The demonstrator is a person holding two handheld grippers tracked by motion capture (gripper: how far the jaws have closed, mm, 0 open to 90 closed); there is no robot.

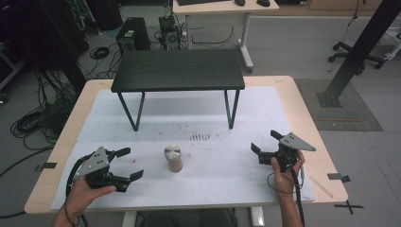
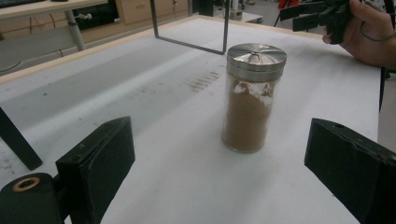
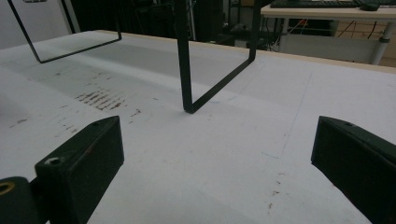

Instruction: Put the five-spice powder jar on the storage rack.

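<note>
A glass jar (image 1: pixel 174 159) of brown powder with a silver metal lid stands upright near the front middle of the white mat. In the left gripper view the jar (image 2: pixel 251 100) stands a little ahead of my jaws. My left gripper (image 1: pixel 128 164) rests at the front left, open and empty, pointing right toward the jar. At the front right a hand holds my right gripper (image 1: pixel 265 142), open with nothing between its jaws, aimed at the table's far side. The right gripper (image 2: pixel 303 15) also appears far off in the left gripper view.
A low black shelf (image 1: pixel 178 69) on thin metal legs stands across the back of the white mat (image 1: pixel 217 175). One shelf leg (image 3: pixel 186 65) rises ahead of the right gripper. Brown powder marks (image 1: pixel 199 137) stain the mat. Tape marks (image 1: pixel 339 177) lie at the table's edges.
</note>
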